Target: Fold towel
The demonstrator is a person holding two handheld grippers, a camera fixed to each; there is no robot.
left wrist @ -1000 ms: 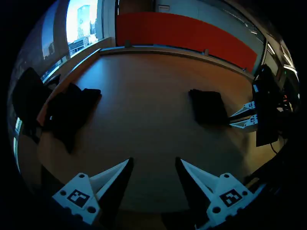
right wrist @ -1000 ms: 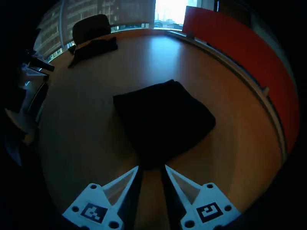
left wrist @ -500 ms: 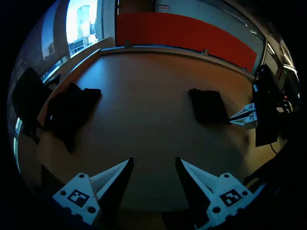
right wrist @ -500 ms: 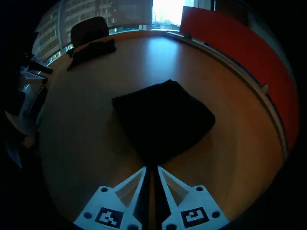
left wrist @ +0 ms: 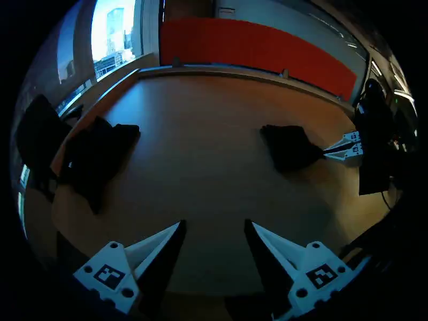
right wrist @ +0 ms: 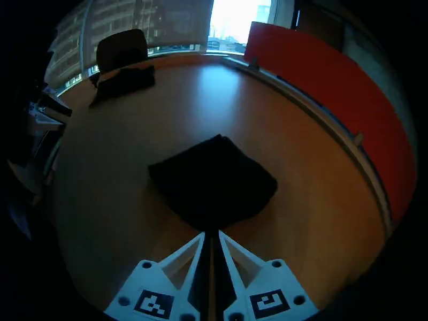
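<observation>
The towel (right wrist: 214, 184) is dark, matt cloth. The table (right wrist: 315, 214) is smooth wood with a soft sheen, and the right gripper (right wrist: 210, 236) has fingers (right wrist: 179, 262) of matt white plastic

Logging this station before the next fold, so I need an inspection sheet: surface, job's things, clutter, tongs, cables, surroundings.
Surface: wooden table, smooth, with window glare on it.
Job's things: dark towel, folded, lying on the table.
Clutter: dark cloth heap at the table's edge, beside a chair.
Grippers: left tongs open over bare wood; right tongs shut on the towel's near corner.
Cables: one thin lead by the table's edge, too dim to trace.
Surroundings: red panel along the table's back; window with daylight.
</observation>
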